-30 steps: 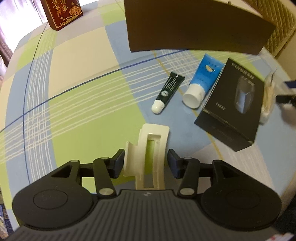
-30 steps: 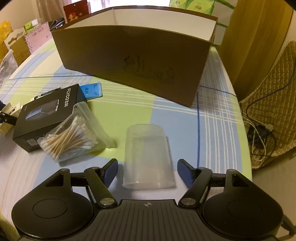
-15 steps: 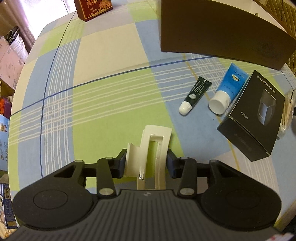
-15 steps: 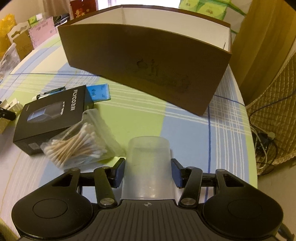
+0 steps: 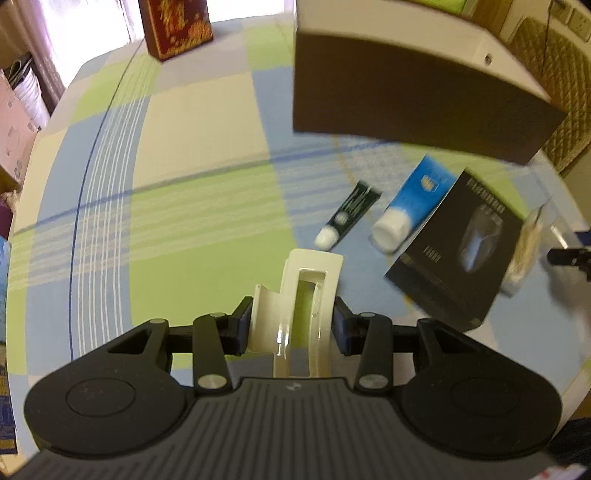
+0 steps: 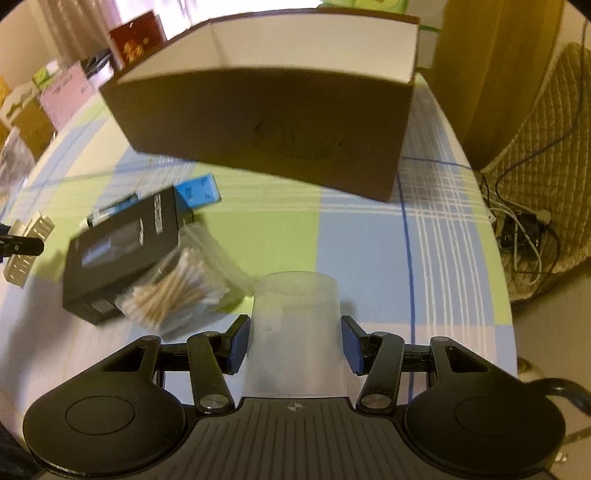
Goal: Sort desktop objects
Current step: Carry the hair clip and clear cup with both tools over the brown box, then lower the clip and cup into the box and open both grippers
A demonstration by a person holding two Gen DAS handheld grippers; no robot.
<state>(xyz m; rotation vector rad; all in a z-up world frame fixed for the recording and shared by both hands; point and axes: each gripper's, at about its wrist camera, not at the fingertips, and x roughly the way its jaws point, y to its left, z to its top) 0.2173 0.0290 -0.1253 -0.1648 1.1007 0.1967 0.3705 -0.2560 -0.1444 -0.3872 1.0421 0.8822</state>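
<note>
My left gripper (image 5: 291,326) is shut on a cream-white plastic holder (image 5: 312,267) with a long window, held slightly above the checked tablecloth. In the right wrist view my right gripper (image 6: 295,339) is shut on a translucent plastic cup (image 6: 295,306), blue pads against both its sides. A black carton (image 5: 465,251) lies right of the left gripper, with a blue tube (image 5: 413,199) and a dark green tube (image 5: 351,214) beside it. A bag of cotton swabs (image 6: 177,291) leans on the black carton (image 6: 122,243), left of the cup. The open brown box (image 6: 280,110) stands behind.
The brown box (image 5: 406,99) fills the far right of the left view, and a red box (image 5: 177,26) stands at the table's far edge. Right of the table's edge (image 6: 495,236) are a woven chair and tangled cables (image 6: 524,229). Cartons crowd the far left.
The right gripper's jaws closed onto the cup, which had stood loose between them. The left gripper closed on the white holder and rose with it, and both wrists rolled a little.
</note>
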